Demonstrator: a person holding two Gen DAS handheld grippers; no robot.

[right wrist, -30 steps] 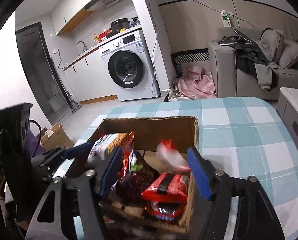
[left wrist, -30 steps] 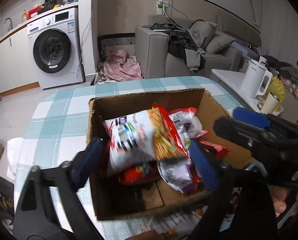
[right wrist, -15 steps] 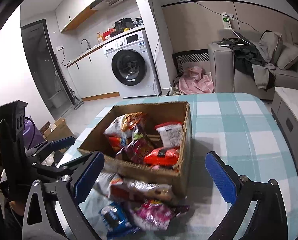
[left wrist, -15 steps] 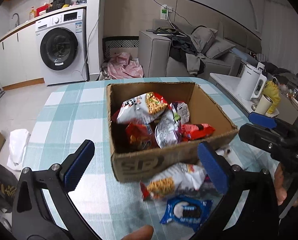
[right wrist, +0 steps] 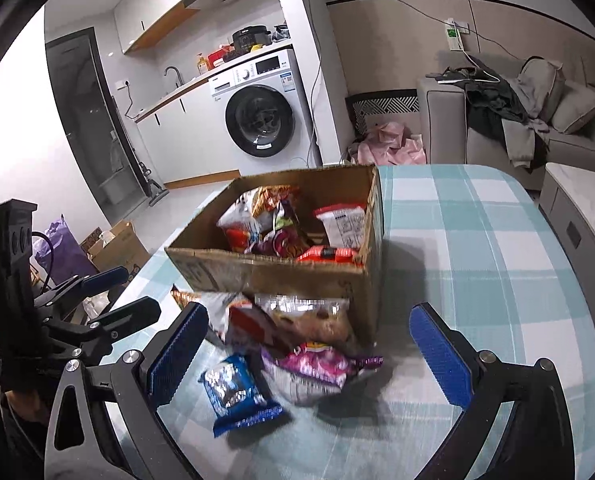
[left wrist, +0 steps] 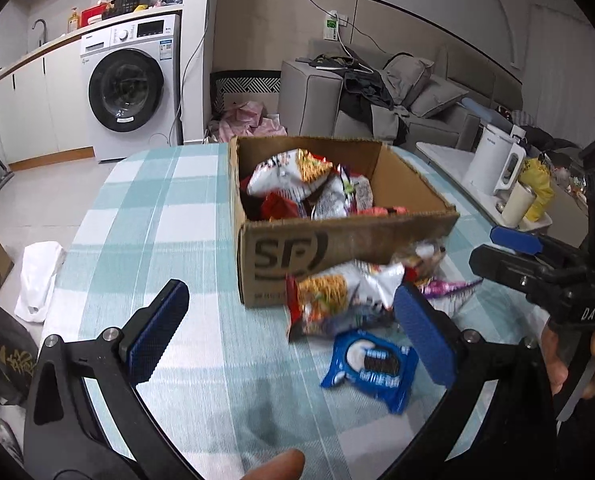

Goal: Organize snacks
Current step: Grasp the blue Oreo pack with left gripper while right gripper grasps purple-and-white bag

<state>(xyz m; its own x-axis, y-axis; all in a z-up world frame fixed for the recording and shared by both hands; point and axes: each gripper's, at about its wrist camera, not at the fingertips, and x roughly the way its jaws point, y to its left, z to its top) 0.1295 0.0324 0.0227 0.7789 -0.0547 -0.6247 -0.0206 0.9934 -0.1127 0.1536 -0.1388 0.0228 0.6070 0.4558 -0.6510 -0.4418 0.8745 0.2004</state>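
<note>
One cardboard box (left wrist: 337, 240) of snacks sits ahead of my left gripper (left wrist: 289, 332) and right gripper (right wrist: 305, 348); both have just opened wide, empty. Only my right view shows the pink packet (right wrist: 313, 368). One blue cookie pack (left wrist: 371, 364) lies nearest.

Left tool (left wrist: 289, 328): black frame, silver screws, ribbed blue pads at 8 and 4 o'clock. Right tool (right wrist: 309, 352) built alike; in the left view its black body bore white lettering "DAS".
</note>
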